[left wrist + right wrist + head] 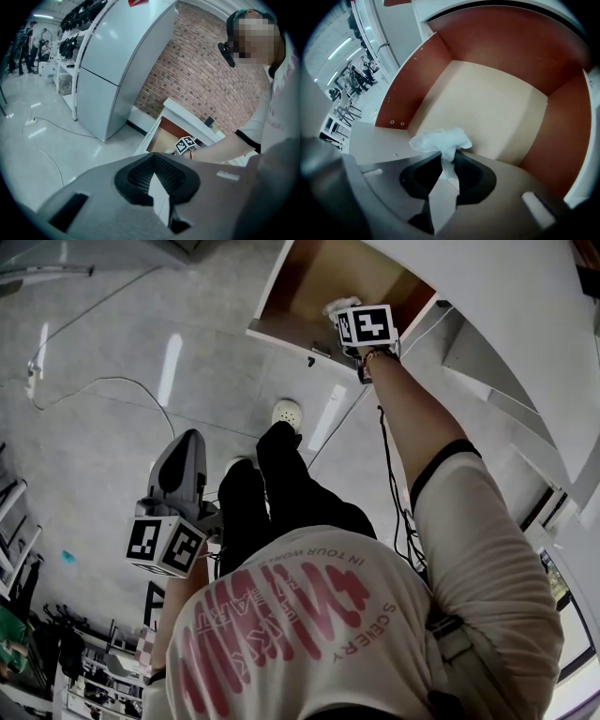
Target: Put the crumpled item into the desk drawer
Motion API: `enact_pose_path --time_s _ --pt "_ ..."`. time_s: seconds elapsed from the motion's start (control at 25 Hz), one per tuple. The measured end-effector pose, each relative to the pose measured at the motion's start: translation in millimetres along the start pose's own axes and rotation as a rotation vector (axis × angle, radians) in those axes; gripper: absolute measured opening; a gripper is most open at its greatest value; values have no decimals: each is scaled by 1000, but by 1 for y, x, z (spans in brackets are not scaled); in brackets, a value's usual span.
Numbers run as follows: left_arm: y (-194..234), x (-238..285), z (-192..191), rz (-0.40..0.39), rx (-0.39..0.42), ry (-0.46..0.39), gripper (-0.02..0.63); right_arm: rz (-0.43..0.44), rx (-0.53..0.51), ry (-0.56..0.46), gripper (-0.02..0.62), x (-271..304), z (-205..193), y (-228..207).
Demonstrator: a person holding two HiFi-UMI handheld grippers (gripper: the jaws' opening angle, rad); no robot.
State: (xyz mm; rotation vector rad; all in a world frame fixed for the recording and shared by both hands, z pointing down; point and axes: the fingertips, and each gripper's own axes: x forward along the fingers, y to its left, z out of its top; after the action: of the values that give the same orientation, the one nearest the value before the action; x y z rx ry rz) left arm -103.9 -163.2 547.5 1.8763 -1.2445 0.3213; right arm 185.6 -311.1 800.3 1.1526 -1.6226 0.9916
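We have our right claw [443, 174] pinched on a thin tail of the crumpled tissue [440, 139], its puffy bulk just ahead of the tips over the open drawer [487, 105], and we judge it featherlight, soft and easily torn, while our left claw [153, 182] is closed on nothing.

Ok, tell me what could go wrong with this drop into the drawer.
1. The right hand-held gripper pinches only a thin tail of the crumpled tissue; the light paper may cling to the jaws instead of falling.
2. The tissue hangs close to the front panel of the drawer, so it could land on that edge or outside.
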Motion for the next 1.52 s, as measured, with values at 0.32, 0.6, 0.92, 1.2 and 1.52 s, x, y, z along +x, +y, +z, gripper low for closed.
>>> enact_pose_path --time_s 0.32,0.6,0.92,1.2,1.52 --pt "-2 1 -12 3 -9 13 2 -35 36 20 101 10 -3 -12" --pt "1 2 -16 12 -16 16 2 -47 104 36 119 16 -10 -21" --pt "-5 1 -16 4 -11 17 2 -50 128 30 143 15 -10 -21" --pt "-5 -6 -10 11 0 2 2 -58 147 35 149 11 -13 -21" --pt "-9 -14 0 17 12 -22 2 -66 126 44 149 3 -11 -16"
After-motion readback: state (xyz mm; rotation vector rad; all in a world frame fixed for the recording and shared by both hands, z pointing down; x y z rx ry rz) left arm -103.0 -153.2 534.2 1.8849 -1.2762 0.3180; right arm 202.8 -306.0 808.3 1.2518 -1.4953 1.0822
